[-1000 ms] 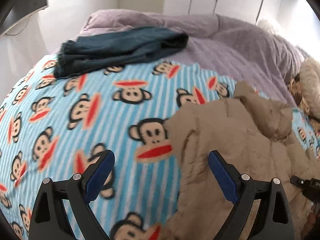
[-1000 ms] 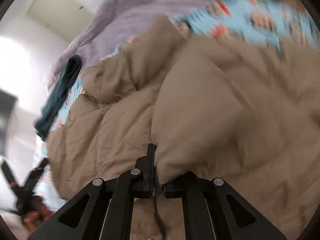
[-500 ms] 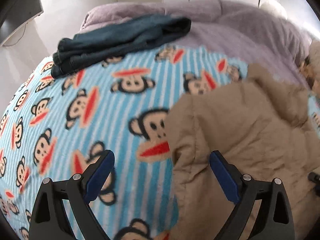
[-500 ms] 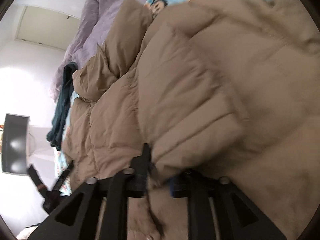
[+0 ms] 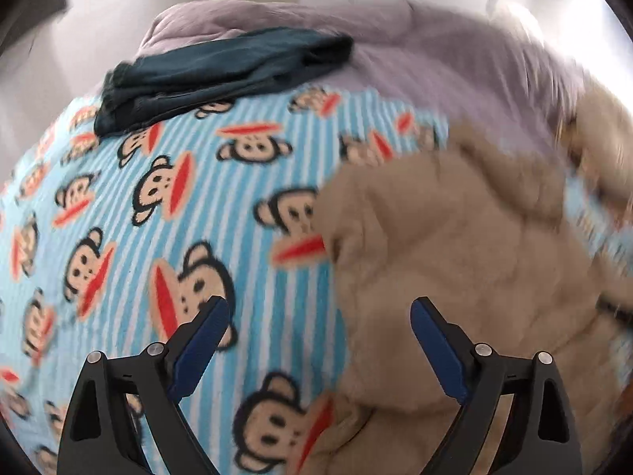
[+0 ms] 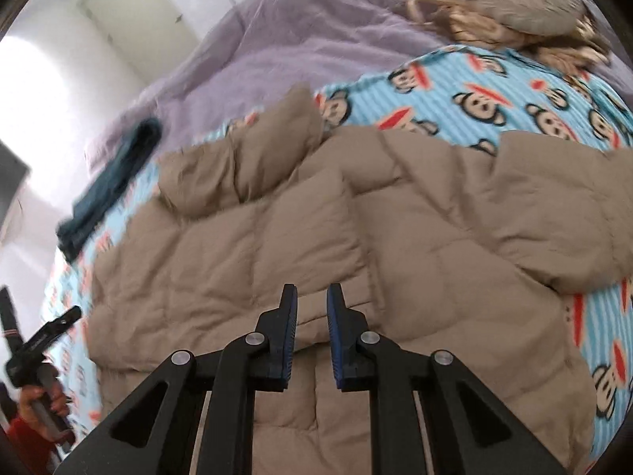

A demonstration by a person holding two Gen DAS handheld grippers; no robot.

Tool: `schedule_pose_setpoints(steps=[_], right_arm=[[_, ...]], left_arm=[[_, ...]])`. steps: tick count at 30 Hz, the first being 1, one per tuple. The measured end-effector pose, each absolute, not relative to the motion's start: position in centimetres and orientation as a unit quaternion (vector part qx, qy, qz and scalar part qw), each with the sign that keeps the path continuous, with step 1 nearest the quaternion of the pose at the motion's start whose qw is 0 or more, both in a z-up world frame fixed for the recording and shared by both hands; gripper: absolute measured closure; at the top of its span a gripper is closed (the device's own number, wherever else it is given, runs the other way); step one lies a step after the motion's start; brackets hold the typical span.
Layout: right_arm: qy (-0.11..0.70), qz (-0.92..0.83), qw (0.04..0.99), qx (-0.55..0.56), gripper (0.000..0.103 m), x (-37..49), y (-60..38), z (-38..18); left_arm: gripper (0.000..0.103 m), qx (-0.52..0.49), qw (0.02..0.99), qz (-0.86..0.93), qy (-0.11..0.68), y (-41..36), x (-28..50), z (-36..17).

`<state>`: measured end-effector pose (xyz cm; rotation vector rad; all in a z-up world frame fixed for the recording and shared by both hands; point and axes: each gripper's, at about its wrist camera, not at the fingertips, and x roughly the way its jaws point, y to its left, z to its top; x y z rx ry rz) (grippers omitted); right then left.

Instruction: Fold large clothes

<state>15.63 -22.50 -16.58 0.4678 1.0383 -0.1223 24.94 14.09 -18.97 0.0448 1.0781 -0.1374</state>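
On the far left of my right wrist view I see a hand (image 6: pixel 43 392) on the grip of the left gripper (image 6: pixel 47 332), held beside the edge of the bed. Through the left wrist camera, the left gripper (image 5: pixel 319 318) hangs over the monkey-print blanket (image 5: pixel 118 237), its jaws spread wide with nothing between them; the right-hand finger (image 5: pixel 435 348) is over the edge of the tan jacket (image 5: pixel 455 257), the left one over bare blanket. Beyond, a dark teal folded garment (image 5: pixel 213 71) lies across the seam where the blanket meets the lilac duvet (image 5: pixel 435 59).

The tan jacket (image 6: pixel 316 237) is a quilted, puffy coat lying spread on the blanket (image 6: pixel 514 107), its stitched panels forming soft squares. A thick fold of it bunches toward the duvet (image 6: pixel 296 31), and one sleeve (image 6: pixel 565 217) lies out to the right, rumpled.

My right gripper (image 6: pixel 311 297) hovers just above the jacket's middle. Its jaws have just been closing and now stand apart by a narrow gap, with no fabric caught between the pads. At the top right, a grey pillow (image 6: pixel 514 0) and something fringed rest near the duvet.
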Motion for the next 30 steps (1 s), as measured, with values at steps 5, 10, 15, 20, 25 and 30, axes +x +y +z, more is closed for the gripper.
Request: schedule_pose_setpoints(steps=[5, 10, 15, 20, 25, 30], right_arm=[[0.537, -0.078, 0.809, 0.223, 0.089, 15.5, -22.9, -20.6], [0.541, -0.102, 0.801, 0.234, 0.089, 13.7, -24.6, -20.8], [0.527, -0.103, 0.791, 0.291, 0.085, 10.7, -27.5, -19.6], [0.525, -0.086, 0.771, 0.349, 0.059, 7.5, -29.7, -19.2], [0.519, -0.091, 0.762, 0.376, 0.046, 4.7, -32.6, -18.8], [0.506, -0.115, 0.761, 0.39, 0.04, 2.3, -37.0, -18.5]], left_arm=[[0.009, 0.049, 0.848, -0.054, 0.524, 13.9, 24.4, -21.5], [0.009, 0.046, 0.845, -0.026, 0.532, 13.9, 24.6, -21.0], [0.009, 0.035, 0.847, -0.03, 0.529, 12.3, 23.1, -17.9], [0.009, 0.02, 0.843, -0.056, 0.535, 8.6, 21.0, -16.0], [0.009, 0.009, 0.832, -0.09, 0.548, 3.0, 18.7, -15.5], [0.0, -0.002, 0.825, -0.114, 0.553, -2.5, 16.8, -15.4]])
